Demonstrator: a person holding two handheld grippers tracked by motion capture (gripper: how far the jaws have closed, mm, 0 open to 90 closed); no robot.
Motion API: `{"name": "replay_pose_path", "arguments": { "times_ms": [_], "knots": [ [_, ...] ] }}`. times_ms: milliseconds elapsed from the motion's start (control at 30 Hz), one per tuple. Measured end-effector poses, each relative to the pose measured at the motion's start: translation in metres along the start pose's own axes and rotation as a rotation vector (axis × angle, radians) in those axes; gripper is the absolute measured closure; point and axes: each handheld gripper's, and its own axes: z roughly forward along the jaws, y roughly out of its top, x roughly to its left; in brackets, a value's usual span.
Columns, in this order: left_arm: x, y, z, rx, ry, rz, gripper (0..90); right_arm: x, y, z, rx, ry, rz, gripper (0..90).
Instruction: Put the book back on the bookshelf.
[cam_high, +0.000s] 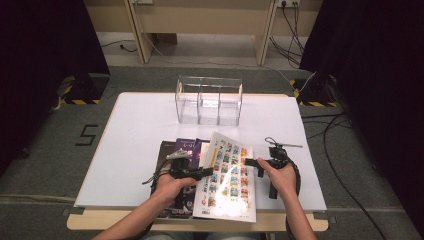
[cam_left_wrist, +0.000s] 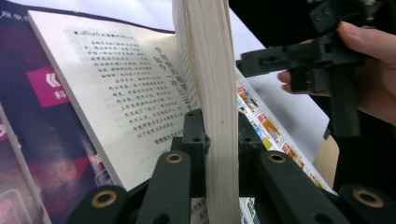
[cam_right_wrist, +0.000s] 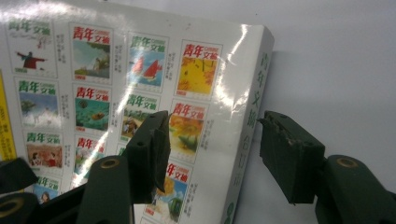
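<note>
Forearms come in at the bottom of the high view, where our left tongs (cam_high: 200, 172) meet the left edge of the book (cam_high: 227, 175) and our right tongs (cam_high: 248, 162) hover at its right edge. It lies at the near edge of the white counter (cam_high: 135, 125), over darker magazines (cam_high: 175, 150), with a clear organizer (cam_high: 208, 100) farther back.

From the left gripper view, our left tongs (cam_left_wrist: 219, 140) are clenched on a thick sheaf of pages (cam_left_wrist: 208, 70), lifted upright from a printed page (cam_left_wrist: 126, 93); our right tongs (cam_left_wrist: 254, 60) wait beyond.

From the right gripper view, our right tongs (cam_right_wrist: 212, 140) stand released, straddling the spine (cam_right_wrist: 252, 112) without pressing it.

We judge the opening begun: one side gripped, the other yet to grasp. Its glossy cover (cam_right_wrist: 116, 84) shows rows of small pictures; pages look cream.
</note>
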Motion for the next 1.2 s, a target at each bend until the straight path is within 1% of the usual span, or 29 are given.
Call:
{"name": "replay_pose_path", "arguments": {
  "times_ms": [67, 133, 200, 267, 333, 400, 433, 667, 767, 867, 933, 967, 1000, 1033, 1067, 1100, 1133, 1200],
  "knots": [
    [0.002, -0.001, 0.000, -0.010, -0.012, -0.007, 79.0, -0.003, 0.003, 0.003, -0.001, 0.016, 0.011, 43.0],
    [0.004, -0.003, -0.001, -0.022, -0.026, -0.007, 79.0, -0.006, 0.004, 0.006, 0.004, 0.044, 0.032, 43.0],
    [0.006, -0.005, -0.001, -0.032, -0.044, -0.008, 79.0, -0.008, 0.005, 0.009, 0.007, 0.049, 0.031, 43.0],
    [0.007, -0.006, -0.002, -0.036, -0.054, -0.017, 79.0, -0.010, 0.006, 0.011, 0.014, 0.070, 0.042, 42.9],
    [0.007, -0.007, -0.003, -0.037, -0.063, -0.019, 79.0, -0.010, 0.006, 0.013, 0.018, 0.077, 0.050, 42.9],
    [0.008, -0.008, -0.003, -0.039, -0.071, -0.021, 79.0, -0.011, 0.006, 0.013, 0.016, 0.078, 0.048, 42.9],
    [0.009, -0.009, -0.003, -0.044, -0.081, -0.030, 79.0, -0.011, 0.006, 0.014, 0.021, 0.084, 0.050, 42.9],
    [0.011, -0.010, -0.004, -0.054, -0.118, -0.039, 79.0, -0.013, 0.007, 0.016, 0.029, 0.115, 0.052, 41.3],
    [0.011, -0.011, -0.004, -0.056, -0.131, -0.046, 79.0, -0.015, 0.007, 0.017, 0.029, 0.135, 0.070, 41.2],
    [0.012, -0.011, -0.004, -0.042, -0.114, -0.056, 79.1, -0.016, 0.007, 0.017, 0.026, 0.134, 0.073, 43.2],
    [0.011, -0.010, -0.003, -0.015, -0.084, -0.057, 79.0, -0.015, 0.007, 0.016, 0.033, 0.125, 0.105, 47.6],
    [0.011, -0.009, -0.002, -0.006, -0.074, -0.059, 78.8, -0.015, 0.007, 0.015, 0.037, 0.122, 0.103, 51.2],
    [0.011, -0.009, -0.002, -0.006, -0.074, -0.059, 78.7, -0.015, 0.008, 0.014, 0.035, 0.120, 0.099, 52.8],
    [0.012, -0.007, -0.003, 0.024, -0.053, -0.080, 78.2, -0.014, 0.009, 0.011, 0.035, 0.120, 0.092, 56.1],
    [0.013, -0.006, -0.003, 0.037, -0.041, -0.082, 77.7, -0.014, 0.010, 0.009, 0.030, 0.127, 0.090, 58.3],
    [0.014, -0.005, -0.003, 0.047, -0.039, -0.089, 76.9, -0.012, 0.012, 0.006, 0.019, 0.148, 0.095, 60.8],
    [0.015, -0.005, -0.003, 0.049, -0.039, -0.097, 76.8, -0.011, 0.013, 0.003, 0.020, 0.160, 0.097, 61.7],
    [0.015, -0.004, -0.003, 0.054, -0.036, -0.102, 76.7, -0.008, 0.016, 0.001, 0.028, 0.160, 0.082, 61.9]
  ]
}}
